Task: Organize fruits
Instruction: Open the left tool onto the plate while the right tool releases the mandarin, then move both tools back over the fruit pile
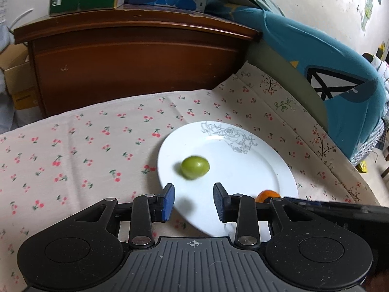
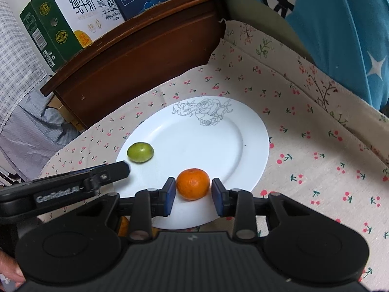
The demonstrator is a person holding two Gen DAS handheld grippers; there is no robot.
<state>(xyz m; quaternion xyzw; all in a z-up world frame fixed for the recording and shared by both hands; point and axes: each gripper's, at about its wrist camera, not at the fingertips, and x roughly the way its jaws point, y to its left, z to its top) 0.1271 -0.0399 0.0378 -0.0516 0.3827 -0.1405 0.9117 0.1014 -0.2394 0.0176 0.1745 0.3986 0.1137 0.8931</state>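
Resting on a white plate (image 2: pixel 252 146) are two fruits: a green fruit (image 2: pixel 140 152) near the plate's left rim and an orange (image 2: pixel 193 183) near its front edge. The plate bears a grey rose drawing on its far side and lies on a cherry-print cloth (image 2: pixel 316 170).

The right gripper (image 2: pixel 193 198) has its jaws apart, with the orange lying between the blue pads (image 2: pixel 170 196). A thin gap shows on each side of the orange, so the pads do not press it; the fruit sits on the plate.

The left gripper (image 1: pixel 193 203) hovers over the near edge of the plate with its jaws apart and nothing between them. The green fruit (image 1: pixel 195 167) lies on the plate (image 1: pixel 243 160) just ahead of the gap, slightly blurred, clear of both pads. From the right wrist view, the left gripper's finger (image 2: pixel 116 170) reaches in from the left, its tip just below the green fruit. In the left wrist view a sliver of the orange (image 1: pixel 267 196) shows behind the right-hand finger.

Behind the cloth stands a dark wooden headboard (image 2: pixel 145 56) with cartons (image 2: pixel 65 17) on top. A teal blanket (image 1: pixel 328 73) lies at the right. Part of a hand (image 2: pixel 11 267) grips the right gripper at the lower left of its view.
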